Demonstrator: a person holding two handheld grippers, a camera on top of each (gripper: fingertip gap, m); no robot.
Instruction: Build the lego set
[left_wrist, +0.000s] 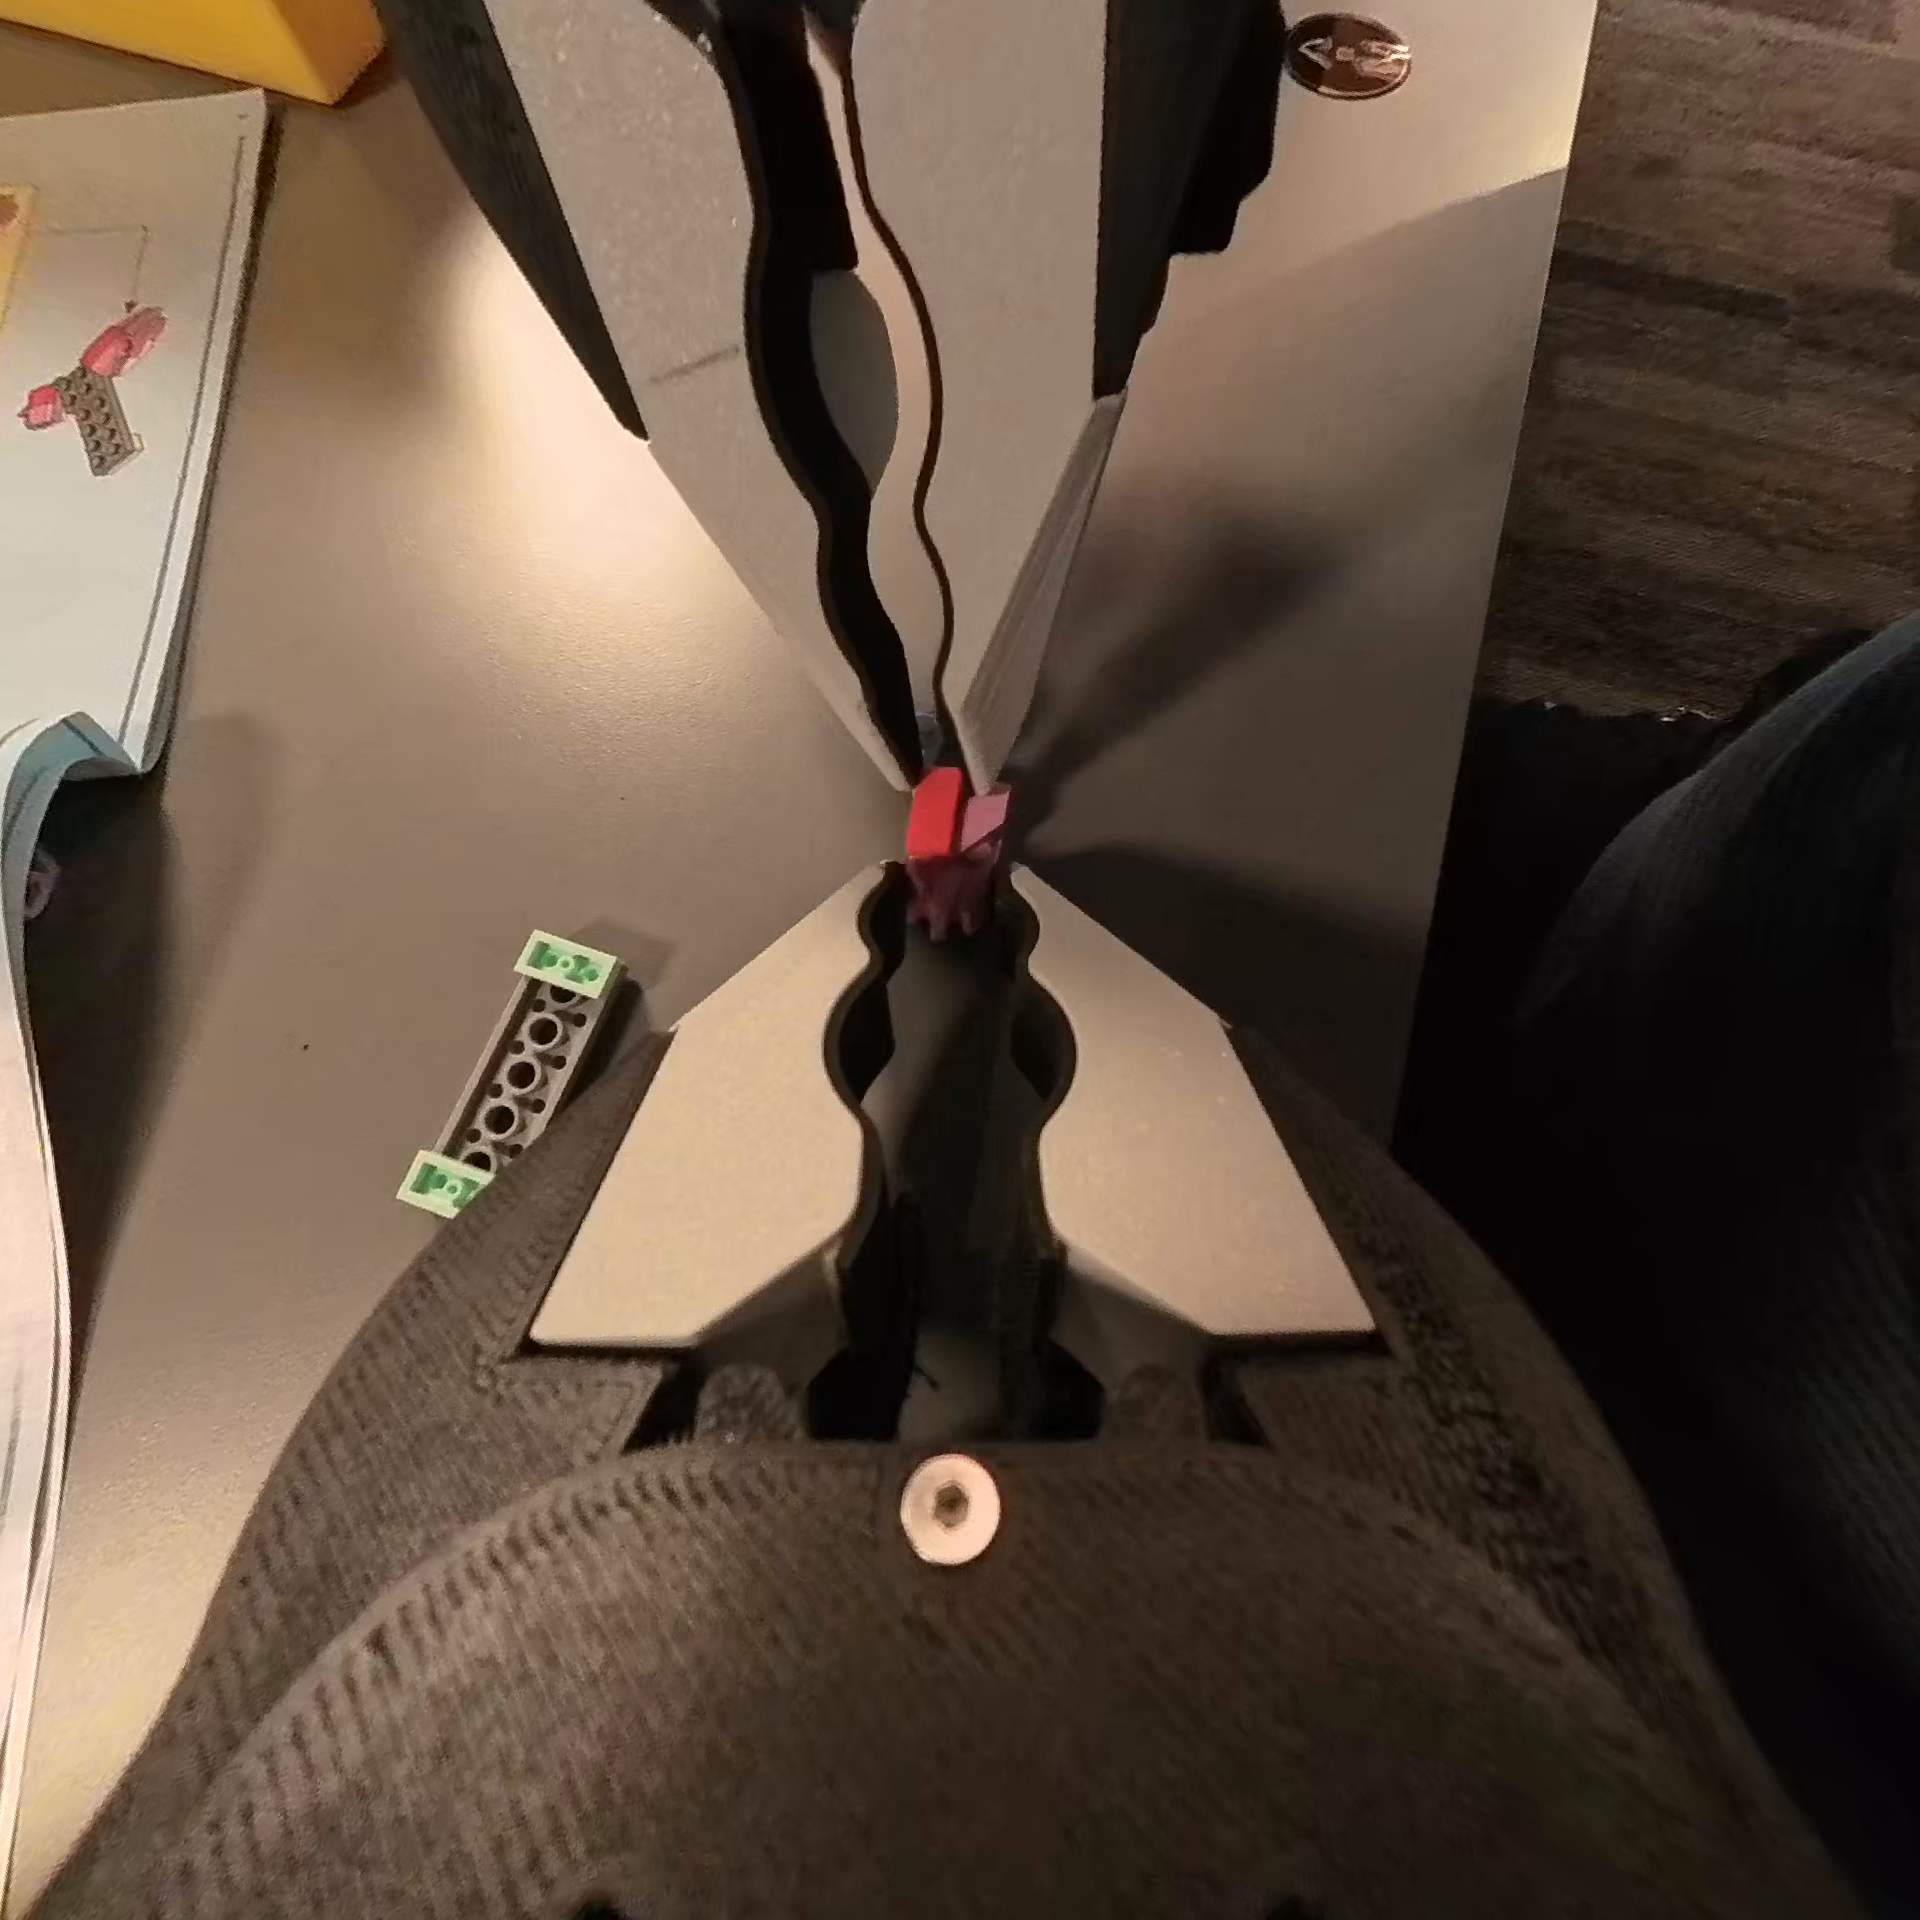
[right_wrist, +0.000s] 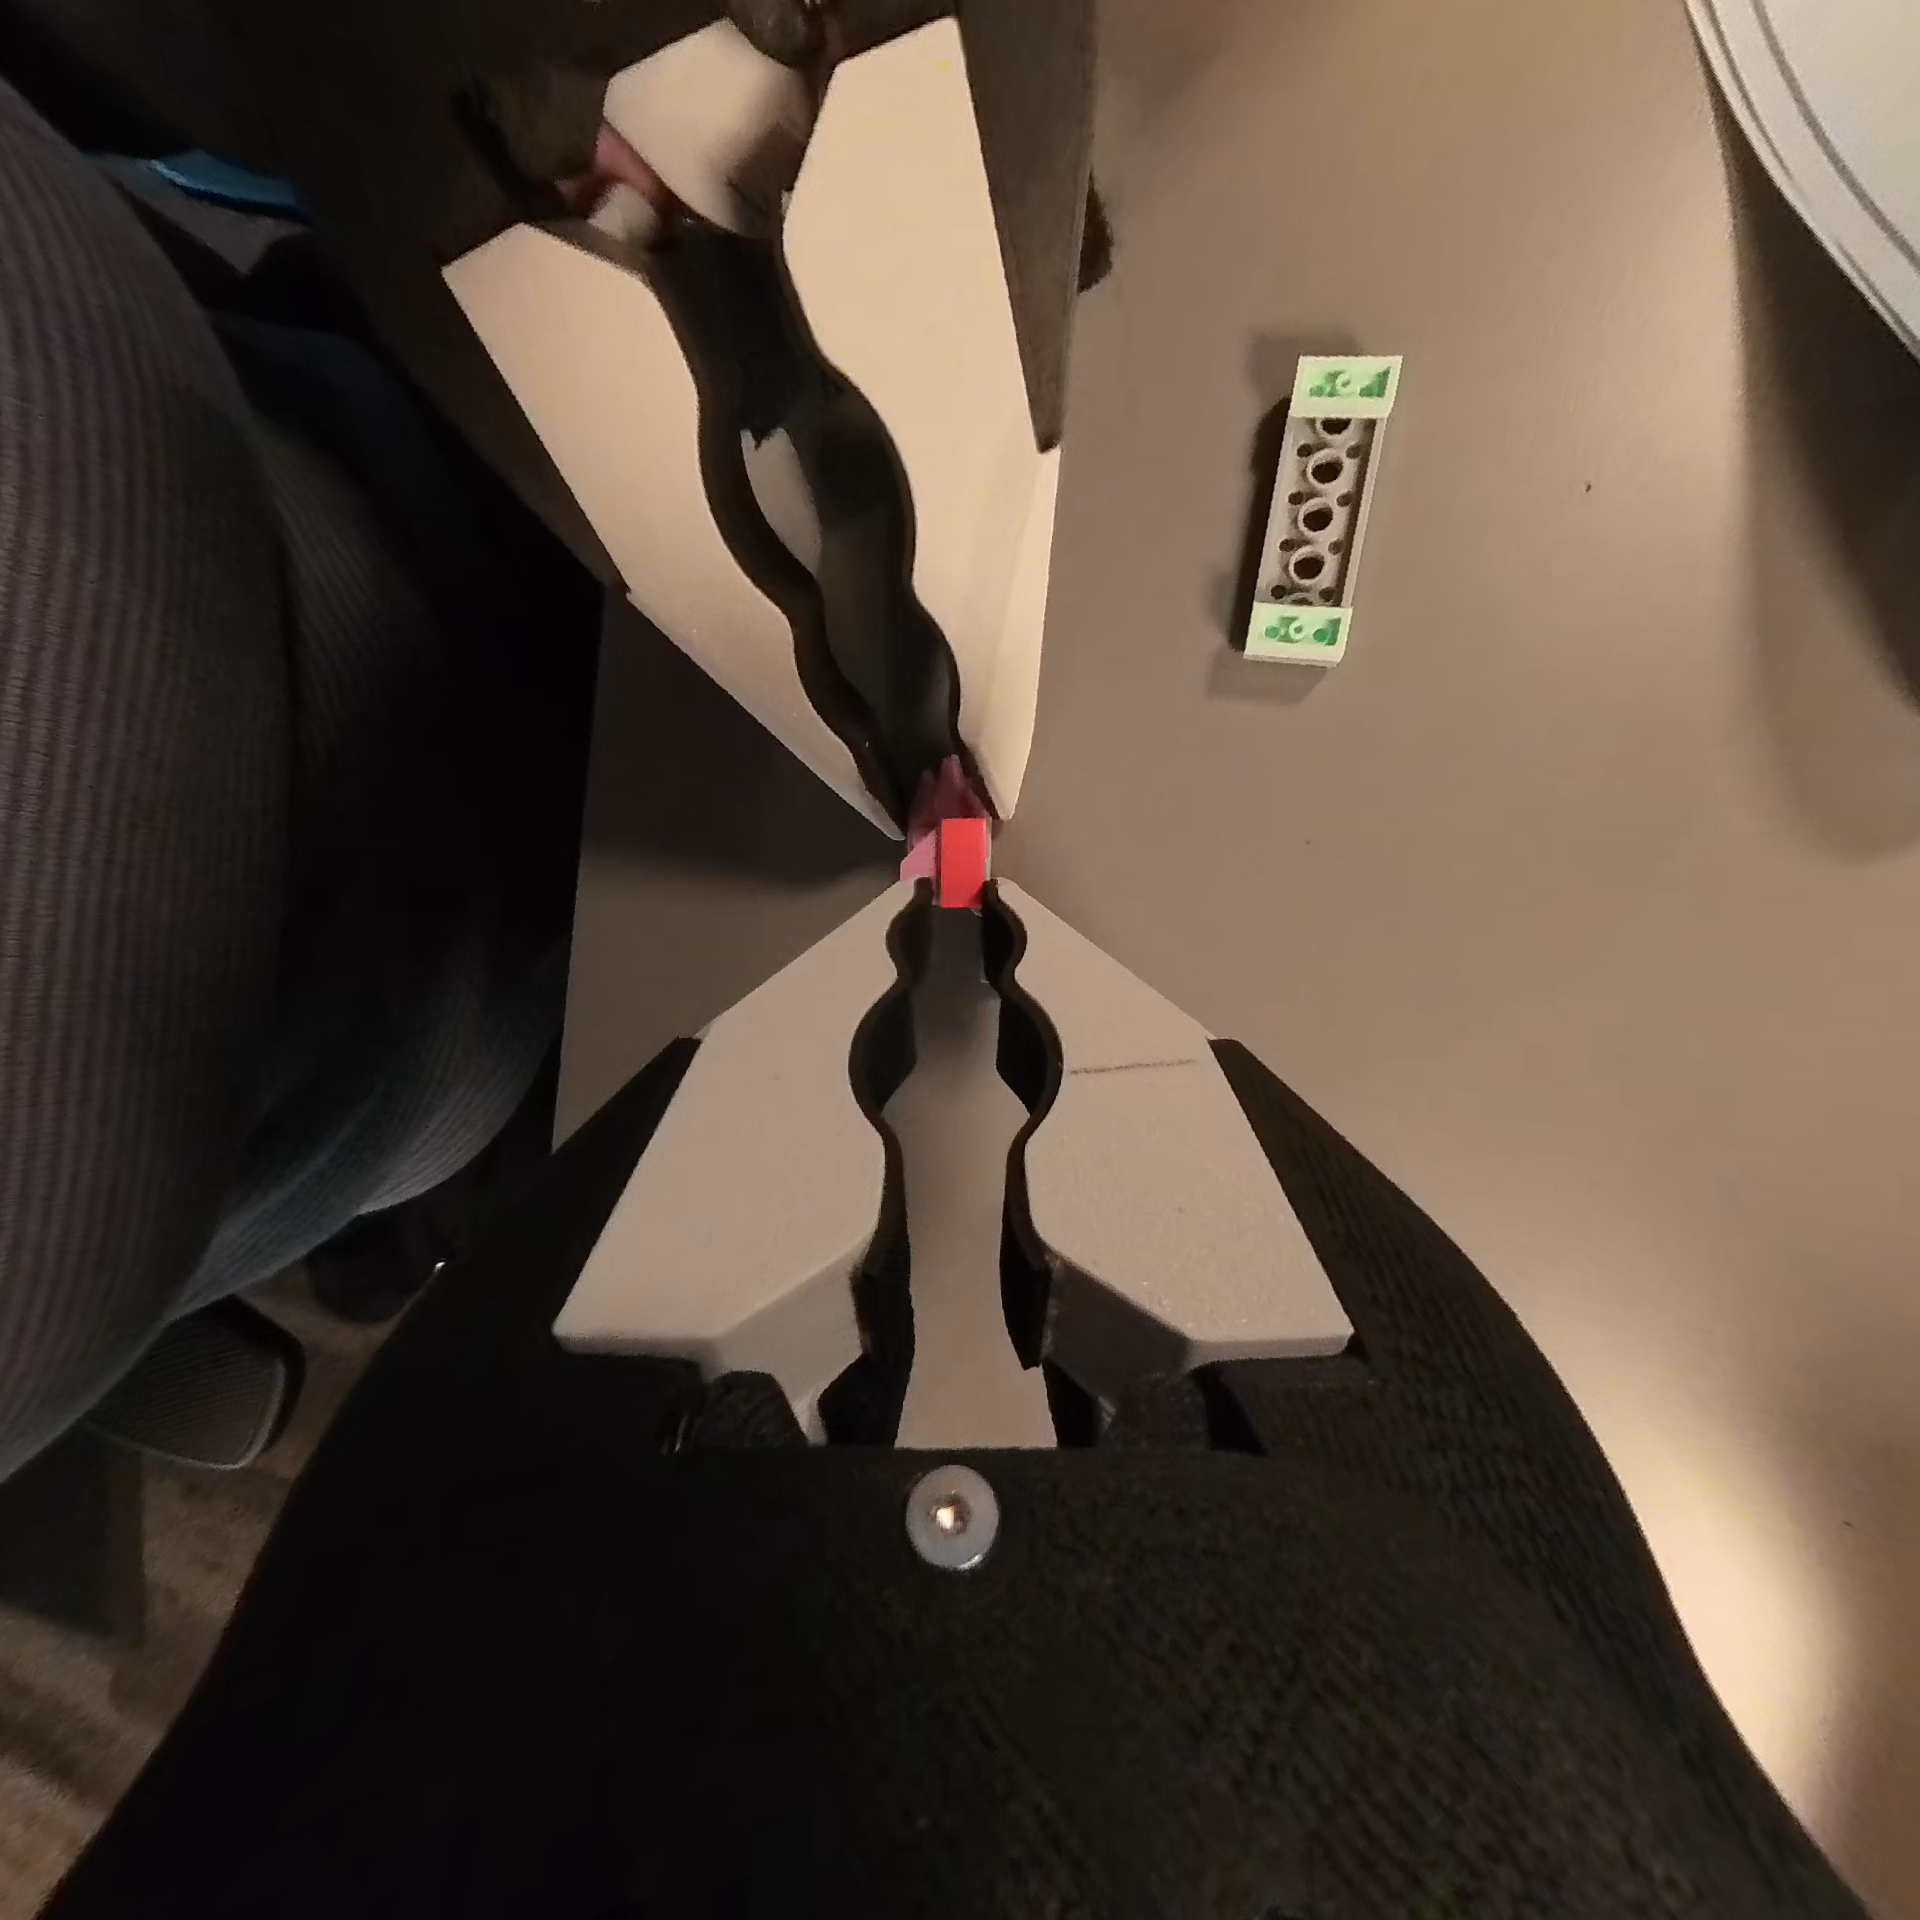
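My left gripper (left_wrist: 948, 875) and right gripper (right_wrist: 954, 883) meet tip to tip above the grey table (left_wrist: 468, 623). The left gripper is shut on a dark pink brick piece (left_wrist: 943, 902), which has a lighter pink sloped part (left_wrist: 987, 819). The right gripper is shut on a small red brick (right_wrist: 958, 864), which sits against the pink piece (right_wrist: 943, 798). In the left wrist view the red brick (left_wrist: 933, 823) shows between the right gripper's fingertips (left_wrist: 906, 774), which come in from above. In the right wrist view the left gripper's fingertips (right_wrist: 888, 821) come in from above.
A grey holed plate with a green tile at each end lies on the table (left_wrist: 520, 1081) (right_wrist: 1320, 509). An open instruction booklet (left_wrist: 104, 416) and a yellow box (left_wrist: 208, 42) lie at the far left. The table edge (left_wrist: 1475, 727) and a person's dark-trousered leg (right_wrist: 208, 727) are close by. The tips of both grippers are at nearly the same place.
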